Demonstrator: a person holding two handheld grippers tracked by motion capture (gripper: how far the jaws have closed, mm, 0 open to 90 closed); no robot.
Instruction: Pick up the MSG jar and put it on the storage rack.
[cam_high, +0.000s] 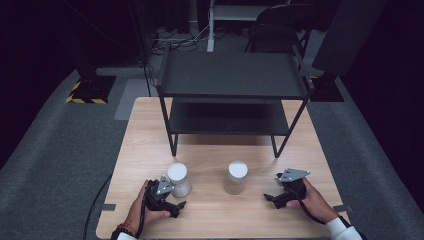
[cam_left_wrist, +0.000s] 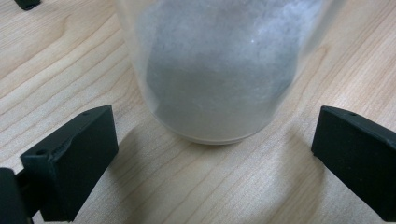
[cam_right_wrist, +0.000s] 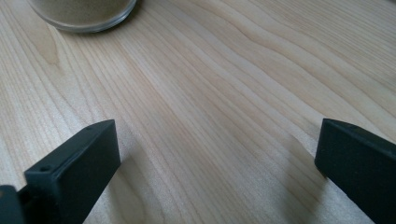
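Note:
Two clear jars with white lids stand on the wooden table (cam_high: 210, 215). The left jar (cam_high: 179, 180) holds a pale grey-white powder and looms just ahead of my left gripper (cam_left_wrist: 215, 154), whose jaws stand wide open on either side of its base (cam_left_wrist: 215, 93) without touching it. In the high view that left gripper (cam_high: 176, 204) sits just in front of the jar. The right jar (cam_high: 236, 177) holds a tan powder; its base (cam_right_wrist: 84, 14) shows at the top left of the right gripper view. My right gripper (cam_high: 270, 198) rests open on the table, apart from that jar.
A black two-tier metal shelf (cam_high: 232, 75) stands on the far half of the table. Behind it are a dark chair (cam_high: 280, 30), cables and a grey carpeted floor. Bare wood (cam_right_wrist: 224, 93) lies between the right gripper's jaws.

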